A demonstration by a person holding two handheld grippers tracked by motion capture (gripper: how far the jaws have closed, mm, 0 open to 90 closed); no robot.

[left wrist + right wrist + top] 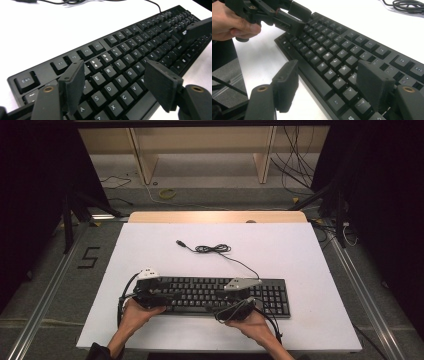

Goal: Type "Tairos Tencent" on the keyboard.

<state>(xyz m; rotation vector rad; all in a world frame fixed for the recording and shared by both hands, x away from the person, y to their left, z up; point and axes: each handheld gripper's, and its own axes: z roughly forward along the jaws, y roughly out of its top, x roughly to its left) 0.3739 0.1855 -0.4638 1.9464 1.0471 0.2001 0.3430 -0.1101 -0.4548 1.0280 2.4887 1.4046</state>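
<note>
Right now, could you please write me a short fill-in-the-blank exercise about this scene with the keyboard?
1. The keyboard lies on a ____ table.
2. The cable behind the keyboard is ____ in colour.
3. The left tongs hover over the keyboard with their jaws ____.
4. The right tongs grip ____ between their jaws.

Missing words: white; black; open; nothing
</note>
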